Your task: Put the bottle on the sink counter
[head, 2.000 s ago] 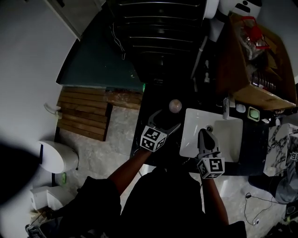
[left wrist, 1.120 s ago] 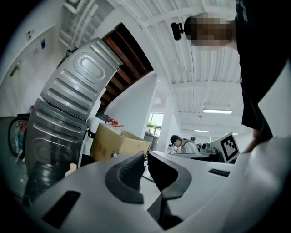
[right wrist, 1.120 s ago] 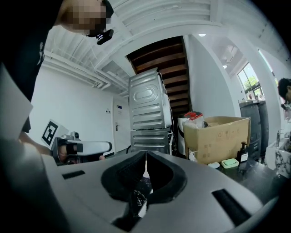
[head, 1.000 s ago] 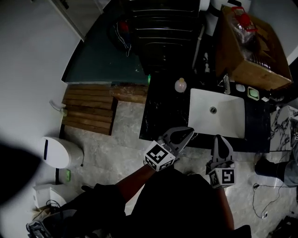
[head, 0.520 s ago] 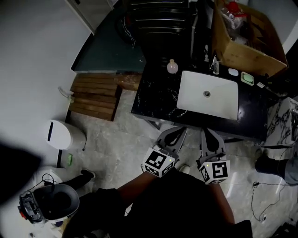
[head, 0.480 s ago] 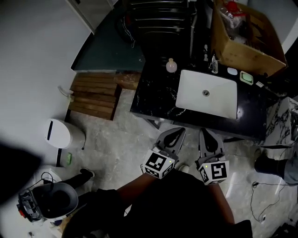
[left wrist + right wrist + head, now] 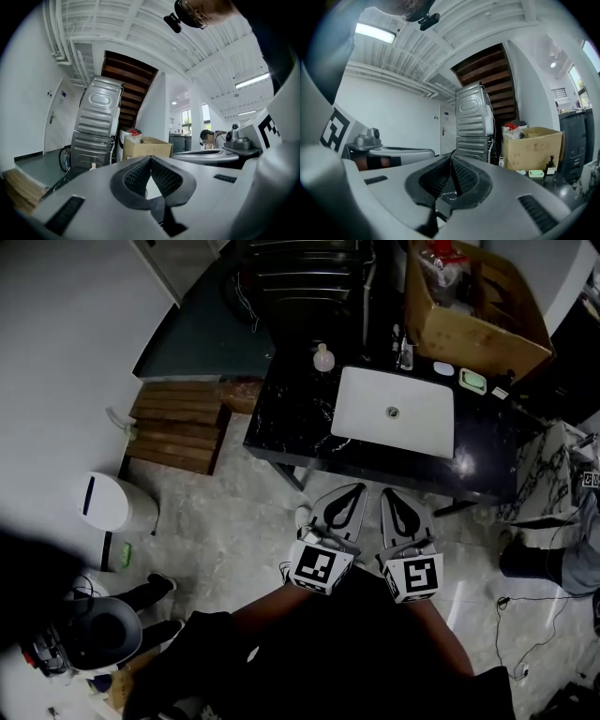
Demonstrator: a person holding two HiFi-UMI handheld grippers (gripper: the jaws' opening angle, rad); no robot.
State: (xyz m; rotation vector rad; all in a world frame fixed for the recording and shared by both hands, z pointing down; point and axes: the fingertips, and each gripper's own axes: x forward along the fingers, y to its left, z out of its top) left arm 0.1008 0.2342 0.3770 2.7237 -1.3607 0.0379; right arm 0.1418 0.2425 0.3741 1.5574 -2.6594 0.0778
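Beside the sink [image 7: 417,432] I see the bottle [image 7: 323,359]: small, pale, round-bodied. On left gripper [image 7: 349,490] and right gripper [image 7: 393,494], jaws closed, empty.

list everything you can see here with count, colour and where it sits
bottle: one, pale, back left of the counter, beside the sink
sink: one, white, set in the counter
counter: one, black marbled, ahead of the person
cardboard box: one, brown, behind the sink
soap dish: one, green, by the sink's back right corner
wooden slats: one stack, brown, floor left of counter
bin: one, white, floor far left
left tongs: one, grey, shut, empty
right tongs: one, grey, shut, empty
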